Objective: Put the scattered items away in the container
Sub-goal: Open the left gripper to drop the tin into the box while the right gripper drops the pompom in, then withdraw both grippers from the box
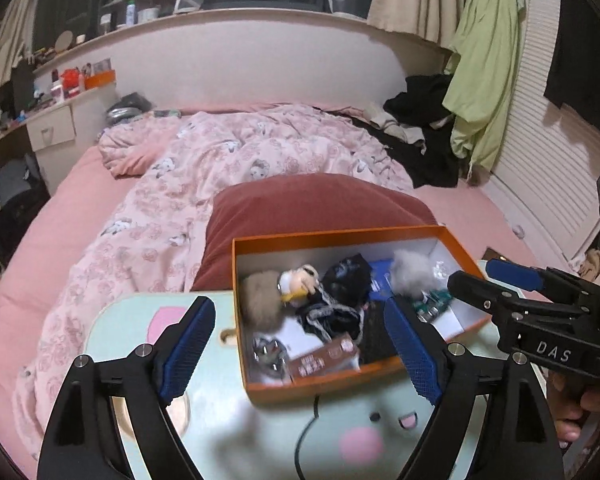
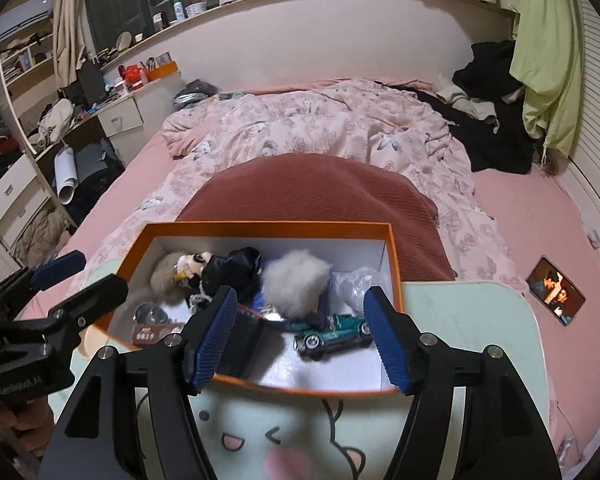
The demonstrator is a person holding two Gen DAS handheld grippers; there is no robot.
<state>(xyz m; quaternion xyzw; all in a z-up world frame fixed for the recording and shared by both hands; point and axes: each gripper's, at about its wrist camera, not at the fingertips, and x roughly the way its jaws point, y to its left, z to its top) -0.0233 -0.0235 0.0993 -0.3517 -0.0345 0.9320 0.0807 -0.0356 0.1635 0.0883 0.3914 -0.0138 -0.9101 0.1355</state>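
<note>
An orange box (image 1: 352,381) (image 2: 268,229) stands on a pale green cartoon lap table (image 1: 148,316) (image 2: 468,320) on the bed. Inside lie a tan fur ball (image 1: 260,300), a small doll (image 2: 192,264), a grey fluff ball (image 2: 296,280), a green toy car (image 2: 332,334), a brown packet (image 1: 324,360) and dark items. My left gripper (image 1: 300,352) is open and empty above the box's near left corner. My right gripper (image 2: 300,336) is open and empty over the box's near edge; it also shows in the left wrist view (image 1: 484,280).
A dark red cushion (image 2: 312,192) lies behind the box, with a pink floral duvet (image 1: 228,152) beyond. A photo card (image 2: 556,290) lies on the pink sheet at the right. A black cable (image 1: 304,436) crosses the lap table. Clothes are piled at the far right.
</note>
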